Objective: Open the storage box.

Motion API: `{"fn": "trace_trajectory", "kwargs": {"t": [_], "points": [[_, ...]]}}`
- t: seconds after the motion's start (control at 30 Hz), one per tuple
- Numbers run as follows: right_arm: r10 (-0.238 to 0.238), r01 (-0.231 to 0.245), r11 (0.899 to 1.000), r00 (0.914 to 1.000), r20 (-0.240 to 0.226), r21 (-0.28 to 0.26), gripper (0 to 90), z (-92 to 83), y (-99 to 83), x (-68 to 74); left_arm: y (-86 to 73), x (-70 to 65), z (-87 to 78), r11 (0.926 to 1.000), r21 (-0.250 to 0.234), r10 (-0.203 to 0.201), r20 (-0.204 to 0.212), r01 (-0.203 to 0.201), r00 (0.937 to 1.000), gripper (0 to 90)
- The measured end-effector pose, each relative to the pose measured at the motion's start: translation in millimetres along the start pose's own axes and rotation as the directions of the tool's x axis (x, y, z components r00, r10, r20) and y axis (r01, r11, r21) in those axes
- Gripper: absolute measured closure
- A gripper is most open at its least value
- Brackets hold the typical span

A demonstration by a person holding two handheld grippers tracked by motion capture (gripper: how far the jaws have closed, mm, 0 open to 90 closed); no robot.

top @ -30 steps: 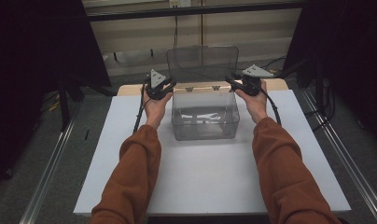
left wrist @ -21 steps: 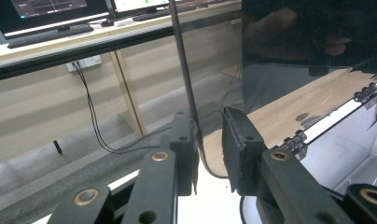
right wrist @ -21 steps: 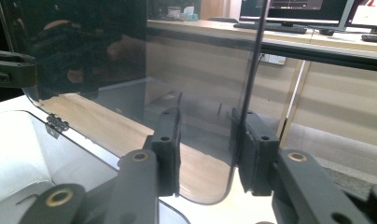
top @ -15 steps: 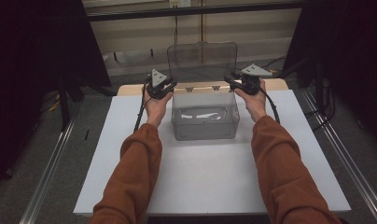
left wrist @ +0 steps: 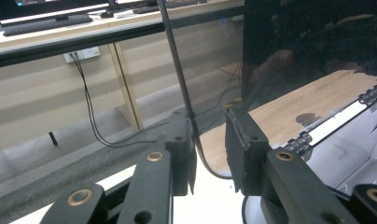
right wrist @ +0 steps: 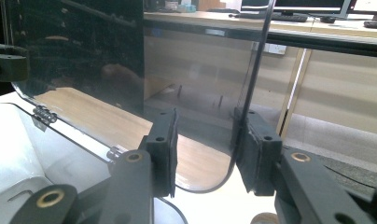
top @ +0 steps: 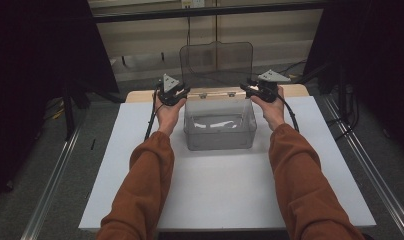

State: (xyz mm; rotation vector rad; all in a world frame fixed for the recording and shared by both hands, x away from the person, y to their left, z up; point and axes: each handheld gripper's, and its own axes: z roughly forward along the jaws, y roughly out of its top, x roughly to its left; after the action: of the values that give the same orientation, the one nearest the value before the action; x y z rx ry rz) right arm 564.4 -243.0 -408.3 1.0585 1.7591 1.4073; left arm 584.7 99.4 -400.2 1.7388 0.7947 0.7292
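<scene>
Beside upright lid [top: 216,62], hands [top: 169,112] raised, forearms parallel

The box's [top: 220,131] contents (pale glints) are too blurred to tell.

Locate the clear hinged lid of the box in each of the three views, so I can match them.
High view: the lid stands upright at top centre, behind the clear box.
Left gripper view: its edge rises between the jaws; the pane spreads right.
Right gripper view: its edge rises by the right-hand jaw; the pane spreads left.
Shared landmark: the hinges along the lid's bottom.
</scene>
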Motion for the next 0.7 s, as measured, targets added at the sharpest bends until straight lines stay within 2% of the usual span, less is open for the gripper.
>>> {"fn": "trace_trajectory", "kwargs": {"t": [0.1, 0.27, 0.4, 0.47, 0.57, 0.7], "points": [[0.014, -0.014, 1.0, 0.9999, 0.001, 0.001, 60.1, 1.3, -0.8, 0.4, 0.6, -0.4, 1.3, 0.9998, 0.006, -0.019, -0.002, 0.019, 0.9998, 70.2], [0.011, -0.011, 1.0, 0.9999, 0.001, 0.018, 59.4, 3.0, 0.3, -0.3, 2.0, 0.7, 2.6, 0.9993, 0.025, -0.028, 0.004, 0.028, 0.9996, 69.0], [0.015, -0.015, 0.999, 0.9999, 0.006, 0.032, 58.4, 5.8, 1.6, -0.8, 3.2, 1.2, 4.5, 0.9978, 0.041, -0.052, 0.011, 0.052, 0.9986, 67.8], [0.032, -0.032, 0.999, 0.9995, 0.005, 0.035, 58.4, 6.8, 1.3, -1.2, 4.7, 2.4, 5.3, 0.9962, 0.057, -0.068, 0.017, 0.066, 0.9976, 67.4], [0.06, -0.06, 0.997, 0.9982, 0.0, 0.044, 58.1, 8.3, 2.2, -2.1, 7.3, 2.6, 6.7, 0.995, 0.079, -0.063, 0.017, 0.062, 0.9979, 66.0], [0.072, -0.073, 0.995, 0.9974, 0.003, 0.065, 57.4, 10.0, 5.6, -2.3, 8.3, 4.5, 7.7, 0.9924, 0.094, -0.082, 0.022, 0.08, 0.9964, 65.8]]}}
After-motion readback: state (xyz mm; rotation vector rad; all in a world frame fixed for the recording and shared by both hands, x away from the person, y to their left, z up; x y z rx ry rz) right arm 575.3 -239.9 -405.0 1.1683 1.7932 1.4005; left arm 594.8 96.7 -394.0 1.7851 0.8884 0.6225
